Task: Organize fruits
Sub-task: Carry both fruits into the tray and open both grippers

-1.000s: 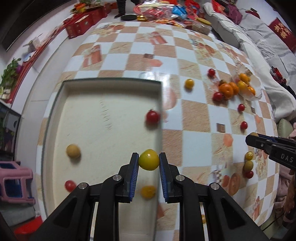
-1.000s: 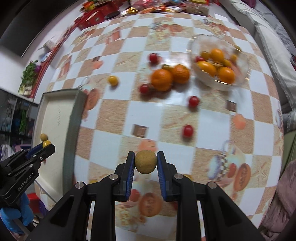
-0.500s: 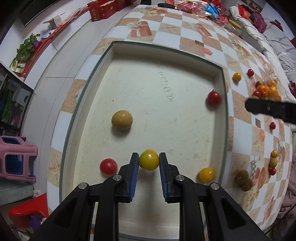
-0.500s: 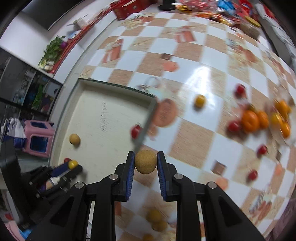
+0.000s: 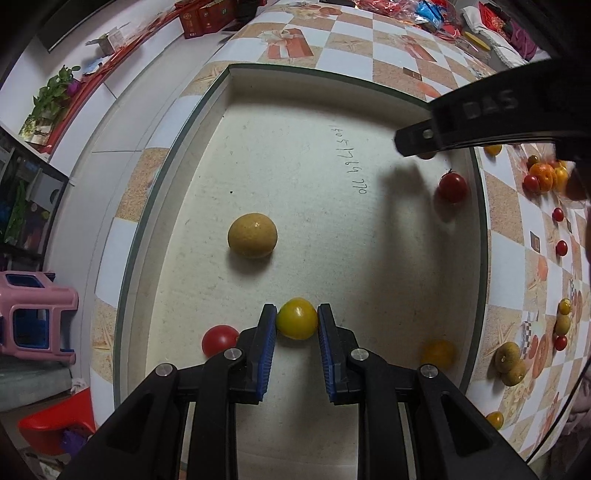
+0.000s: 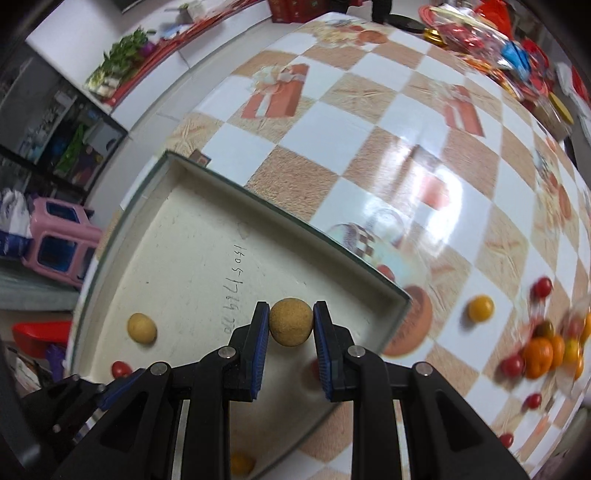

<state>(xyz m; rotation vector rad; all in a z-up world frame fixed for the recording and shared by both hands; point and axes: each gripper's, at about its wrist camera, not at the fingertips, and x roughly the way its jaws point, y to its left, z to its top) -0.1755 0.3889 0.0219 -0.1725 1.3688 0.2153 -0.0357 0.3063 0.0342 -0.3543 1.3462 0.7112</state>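
Observation:
My left gripper [image 5: 296, 324] is shut on a yellow tomato [image 5: 296, 319], low over the near part of the cream tray [image 5: 314, 177]. In the tray lie a tan longan [image 5: 252, 235], a red tomato [image 5: 219, 339] left of my fingers, another red tomato [image 5: 452, 187] at the far right wall and an orange fruit [image 5: 438, 353]. My right gripper [image 6: 290, 326] is shut on a tan longan [image 6: 290, 326] above the tray's right part [image 6: 207, 266]; it shows from the side in the left wrist view [image 5: 472, 122].
Loose fruit lies on the checkered tablecloth [image 6: 369, 155] right of the tray: an orange tomato [image 6: 479, 308], mandarins [image 6: 543, 356], red tomatoes [image 5: 561, 248] and longans [image 5: 511, 363]. A pink stool [image 5: 29, 314] stands beside the table. Red boxes [image 5: 207, 16] lie at the far end.
My right gripper has swung left with its longan and now hangs over the tray. My left gripper, still holding the yellow tomato, has dropped closer to the tray floor.

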